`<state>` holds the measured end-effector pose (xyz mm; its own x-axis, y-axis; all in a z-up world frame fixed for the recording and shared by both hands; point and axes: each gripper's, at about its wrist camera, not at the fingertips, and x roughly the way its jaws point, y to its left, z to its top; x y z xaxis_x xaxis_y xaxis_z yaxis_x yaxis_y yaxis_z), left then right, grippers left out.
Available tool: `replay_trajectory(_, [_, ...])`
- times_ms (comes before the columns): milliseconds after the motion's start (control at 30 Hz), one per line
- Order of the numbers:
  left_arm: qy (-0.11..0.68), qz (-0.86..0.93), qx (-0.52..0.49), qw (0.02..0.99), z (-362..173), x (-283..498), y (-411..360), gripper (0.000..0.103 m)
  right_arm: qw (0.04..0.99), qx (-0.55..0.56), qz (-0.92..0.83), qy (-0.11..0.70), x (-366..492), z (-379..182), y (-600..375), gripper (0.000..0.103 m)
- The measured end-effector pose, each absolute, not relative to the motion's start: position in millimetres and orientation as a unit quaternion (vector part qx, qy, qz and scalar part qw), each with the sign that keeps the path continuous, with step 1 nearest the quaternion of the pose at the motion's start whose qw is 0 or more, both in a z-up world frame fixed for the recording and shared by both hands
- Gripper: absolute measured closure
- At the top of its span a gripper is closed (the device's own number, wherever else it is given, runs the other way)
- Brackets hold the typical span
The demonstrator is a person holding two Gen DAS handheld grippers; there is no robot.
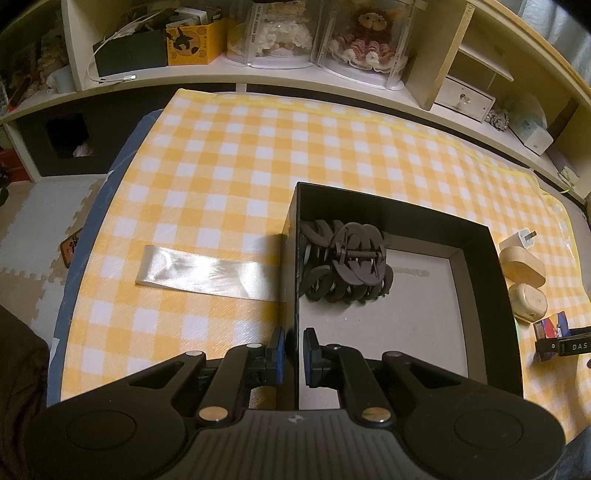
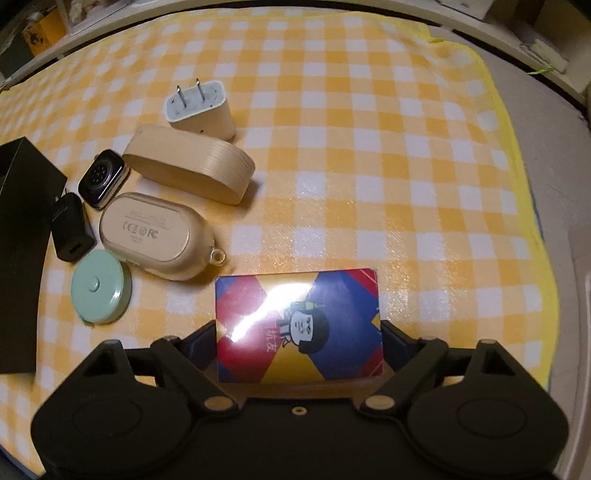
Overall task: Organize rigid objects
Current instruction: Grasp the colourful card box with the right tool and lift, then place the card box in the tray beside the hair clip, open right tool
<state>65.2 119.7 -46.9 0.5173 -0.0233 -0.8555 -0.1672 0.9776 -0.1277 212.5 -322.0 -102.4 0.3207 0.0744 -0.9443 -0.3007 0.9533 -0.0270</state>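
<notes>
While left fingers (image 1: 293, 347) clamp box wall (image 1: 291, 258), right fingers (image 2: 299, 343) spread around card (image 2: 299, 325); case (image 2: 153, 234) reads "CE FC".

Beige earbud case (image 2: 155, 236): bore CE and FC marks; finer print illegible.
Card box (image 2: 299, 325): carried Chinese characters "坑友" beside a cartoon figure.
Right gripper (image 1: 565, 345): showed "DAS", cut off.
Clear doll case (image 1: 275, 33): side strip read "BEST WISHES FOR YOU".
</notes>
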Motion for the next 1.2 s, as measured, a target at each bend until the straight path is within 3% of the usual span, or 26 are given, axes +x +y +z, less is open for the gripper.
replay_trajectory(200, [0.491,0.043,-0.098,0.865,-47.6,66.0,119.2,0.093,0.808,-0.085,0.099,0.574,198.3,-85.5,-317.2,0.014])
replay_trajectory(500, [0.490,0.041,-0.103,0.865,-47.9,65.1,120.5,0.093,0.853,-0.020,0.123,0.507,161.2,-5.0,-299.2,0.014])
replay_trajectory(733, [0.490,0.041,-0.102,0.865,-48.2,64.8,120.9,0.094,0.866,-0.006,0.206,0.455,143.8,49.0,-229.8,0.014])
replay_trajectory(1200, [0.483,0.033,-0.112,0.868,-47.8,62.4,126.2,0.094,0.835,0.005,0.210,0.509,168.5,6.5,-98.1,0.014])
